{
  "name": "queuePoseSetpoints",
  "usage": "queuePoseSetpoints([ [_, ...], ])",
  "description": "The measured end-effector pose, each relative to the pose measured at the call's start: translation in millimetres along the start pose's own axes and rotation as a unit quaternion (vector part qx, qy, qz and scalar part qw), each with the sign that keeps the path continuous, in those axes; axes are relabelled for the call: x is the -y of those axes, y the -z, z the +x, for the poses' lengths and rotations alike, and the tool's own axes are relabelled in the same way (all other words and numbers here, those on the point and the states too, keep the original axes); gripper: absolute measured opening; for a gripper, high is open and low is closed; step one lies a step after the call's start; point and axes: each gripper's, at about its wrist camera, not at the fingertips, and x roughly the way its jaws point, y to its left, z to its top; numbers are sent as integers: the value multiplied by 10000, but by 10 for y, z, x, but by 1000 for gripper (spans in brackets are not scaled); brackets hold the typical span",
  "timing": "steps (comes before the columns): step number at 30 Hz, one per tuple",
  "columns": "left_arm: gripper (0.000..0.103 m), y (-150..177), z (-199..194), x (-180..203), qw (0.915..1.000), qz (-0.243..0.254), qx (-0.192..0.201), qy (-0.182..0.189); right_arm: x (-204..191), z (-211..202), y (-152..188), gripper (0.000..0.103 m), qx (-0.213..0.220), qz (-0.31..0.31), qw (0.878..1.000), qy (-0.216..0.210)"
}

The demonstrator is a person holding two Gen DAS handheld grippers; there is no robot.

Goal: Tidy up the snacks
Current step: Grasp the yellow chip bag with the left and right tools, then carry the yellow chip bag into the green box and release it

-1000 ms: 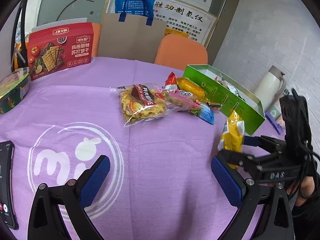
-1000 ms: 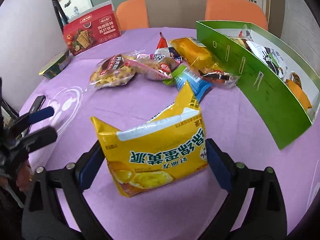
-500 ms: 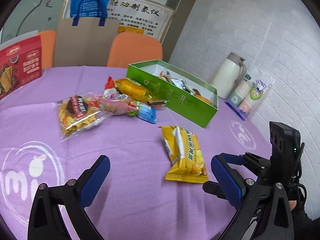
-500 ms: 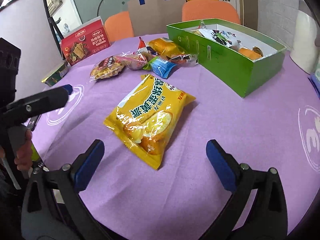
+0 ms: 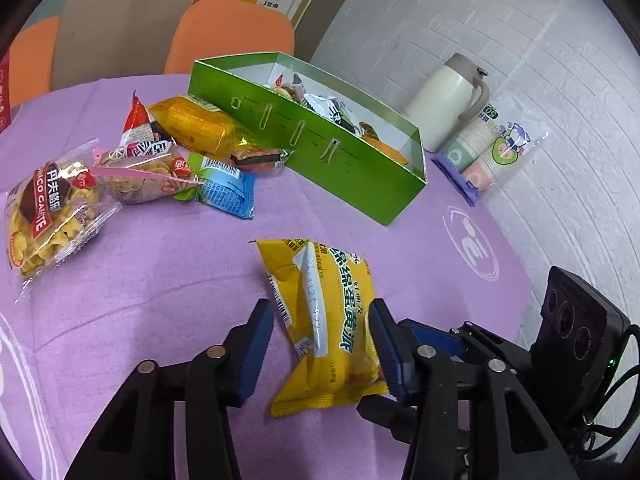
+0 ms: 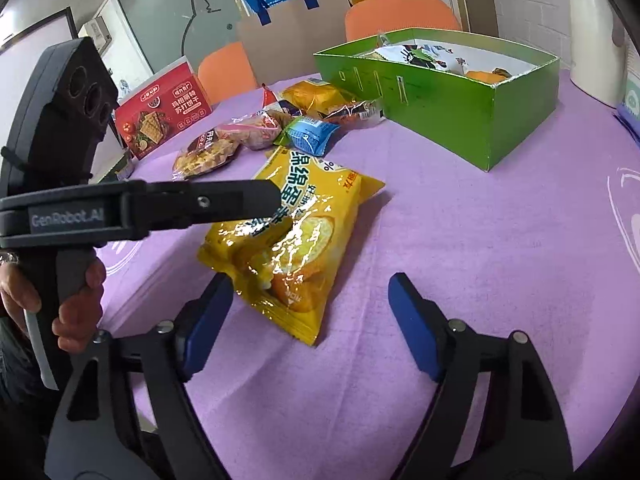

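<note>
A yellow snack bag (image 5: 324, 320) lies on the purple tablecloth (image 5: 160, 280), back seam up. My left gripper (image 5: 322, 344) has narrowed around it, a blue pad at each long side, and the foil looks crinkled. In the right wrist view the yellow bag (image 6: 296, 240) lies partly under one of the left gripper's fingers (image 6: 224, 200). My right gripper (image 6: 310, 320) stands open just short of the bag's near corner and holds nothing. The green box (image 5: 320, 152) behind has several snacks in it.
A pile of loose snack packs (image 5: 152, 160) lies left of the green box (image 6: 440, 104). A red cracker box (image 6: 164, 116) stands at the far left. A thermos (image 5: 444, 100) and wrapped paper cups (image 5: 492, 148) stand by the wall. Orange chairs (image 5: 232, 36) sit behind.
The right gripper let the yellow bag go onto the cloth and drew back open. The left gripper swung right to the bag and narrowed its jaws onto it.
</note>
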Motion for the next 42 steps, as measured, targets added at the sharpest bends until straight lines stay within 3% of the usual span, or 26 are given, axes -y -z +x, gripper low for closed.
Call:
queuePoseSetpoints([
  [7, 36, 72, 39, -95, 9994, -252, -88, 229, -113, 77, -5, 61, 1, -298, 9995, 68],
  [13, 33, 84, 74, 33, 9999, -64, -131, 71, -100, 135, -48, 41, -10, -151, 9999, -76],
  [15, 30, 61, 29, 74, 9999, -93, -90, 93, -68, 76, -66, 40, -9, -35, 9998, -181],
  [19, 29, -86, -199, 286, 9994, 206, 243, 163, -111, -194, -204, 40, 389, -232, 9989, -149],
  [27, 29, -689, -294, 579, 9954, 556, 708, 337, 50, -484, -684, 40, 1122, -280, 9932, 88],
  [36, 29, -1328, 214, 654, 9952, 670, 539, 466, 618, -353, -1130, 39, 1317, 39, 9907, 335],
  [42, 29, -1631, 660, 678, 9962, 732, 335, 342, 1055, -143, -1339, 39, 1192, 334, 9917, 351],
])
